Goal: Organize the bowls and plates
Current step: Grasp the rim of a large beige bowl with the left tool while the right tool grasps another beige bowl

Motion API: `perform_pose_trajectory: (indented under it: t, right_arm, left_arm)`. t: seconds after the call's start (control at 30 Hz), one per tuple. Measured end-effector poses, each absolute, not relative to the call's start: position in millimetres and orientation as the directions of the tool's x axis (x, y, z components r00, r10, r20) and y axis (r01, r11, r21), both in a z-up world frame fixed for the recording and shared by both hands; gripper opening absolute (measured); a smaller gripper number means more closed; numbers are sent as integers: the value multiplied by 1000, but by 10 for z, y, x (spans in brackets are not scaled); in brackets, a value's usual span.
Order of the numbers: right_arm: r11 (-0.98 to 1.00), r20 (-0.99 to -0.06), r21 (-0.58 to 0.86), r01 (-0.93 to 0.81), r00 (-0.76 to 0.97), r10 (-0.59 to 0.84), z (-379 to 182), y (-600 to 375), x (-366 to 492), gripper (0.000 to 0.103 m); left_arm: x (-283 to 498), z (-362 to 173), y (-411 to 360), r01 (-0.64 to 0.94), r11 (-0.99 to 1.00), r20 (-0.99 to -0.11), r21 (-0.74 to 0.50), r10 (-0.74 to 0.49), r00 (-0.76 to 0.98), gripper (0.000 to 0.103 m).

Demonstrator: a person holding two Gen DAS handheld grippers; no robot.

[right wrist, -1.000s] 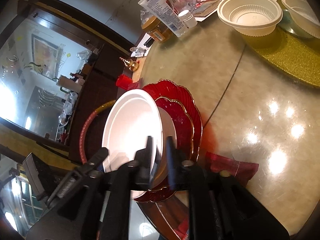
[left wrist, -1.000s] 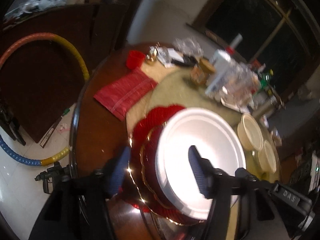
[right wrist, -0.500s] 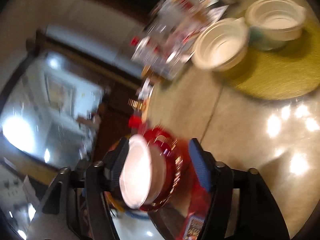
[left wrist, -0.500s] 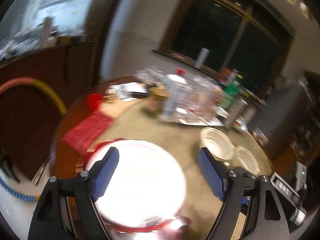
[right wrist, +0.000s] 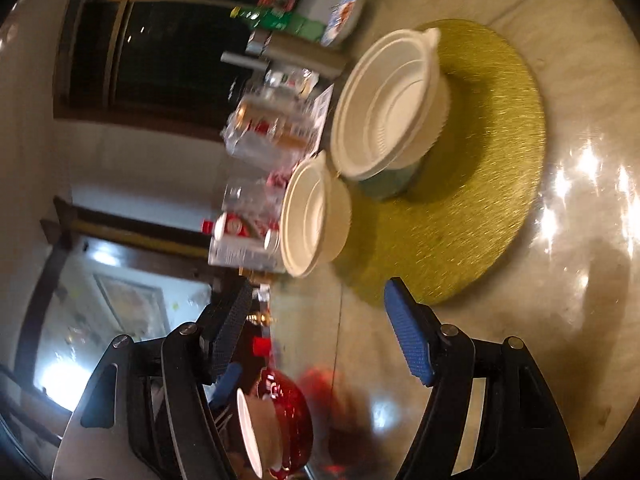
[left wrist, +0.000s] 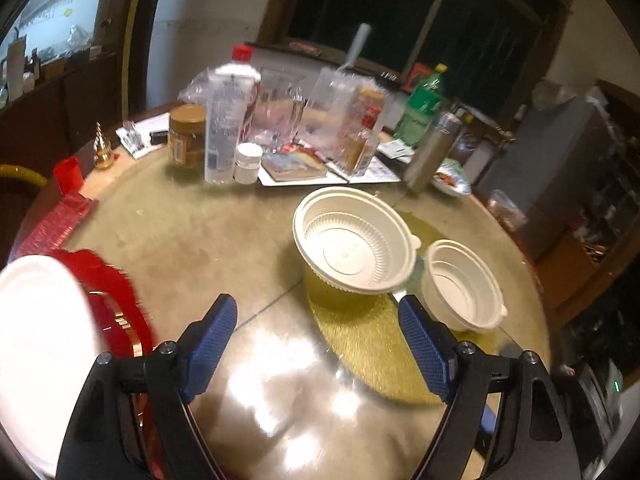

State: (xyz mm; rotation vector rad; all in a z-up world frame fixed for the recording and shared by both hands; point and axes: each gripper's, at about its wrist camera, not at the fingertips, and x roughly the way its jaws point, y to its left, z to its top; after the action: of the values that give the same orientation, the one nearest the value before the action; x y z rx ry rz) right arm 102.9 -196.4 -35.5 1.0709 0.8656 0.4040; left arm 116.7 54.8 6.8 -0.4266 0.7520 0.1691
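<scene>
A white plate [left wrist: 40,340] lies on top of red scalloped plates [left wrist: 100,276] at the far left of the round table. Two white ribbed bowls stand on a gold placemat [left wrist: 360,336]: a larger bowl [left wrist: 354,240] and a smaller bowl [left wrist: 460,284] to its right. My left gripper [left wrist: 316,348] hovers open and empty just in front of the larger bowl. In the right wrist view, which is rolled sideways, both bowls [right wrist: 384,104] [right wrist: 312,216] lie ahead of my right gripper [right wrist: 320,332], which is open and empty. The plate stack [right wrist: 248,432] shows low between its arms.
Behind the bowls stand a clear bottle with a red cap [left wrist: 228,120], a brown jar [left wrist: 186,136], a green bottle [left wrist: 420,108], glassware and a flat tray with papers [left wrist: 296,168]. A red cloth [left wrist: 52,224] lies at the table's left edge.
Both grippers let go of the plate stack's rim and opened. Both have swung away from the plates toward the two white bowls, and the right one has rolled.
</scene>
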Motion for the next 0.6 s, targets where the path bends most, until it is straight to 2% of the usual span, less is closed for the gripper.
perform_pose_trajectory:
  t: [0.27, 0.6]
  right_arm:
    - [422, -410, 897, 129, 596, 690, -502, -1972, 1109, 70]
    - [492, -451, 863, 118, 620, 642, -513, -1959, 1111, 70]
  left_arm:
    - [1636, -186, 592, -389, 876, -723, -286, 69, 687, 83]
    - [1907, -414, 763, -440, 831, -752, -341, 39, 658, 83]
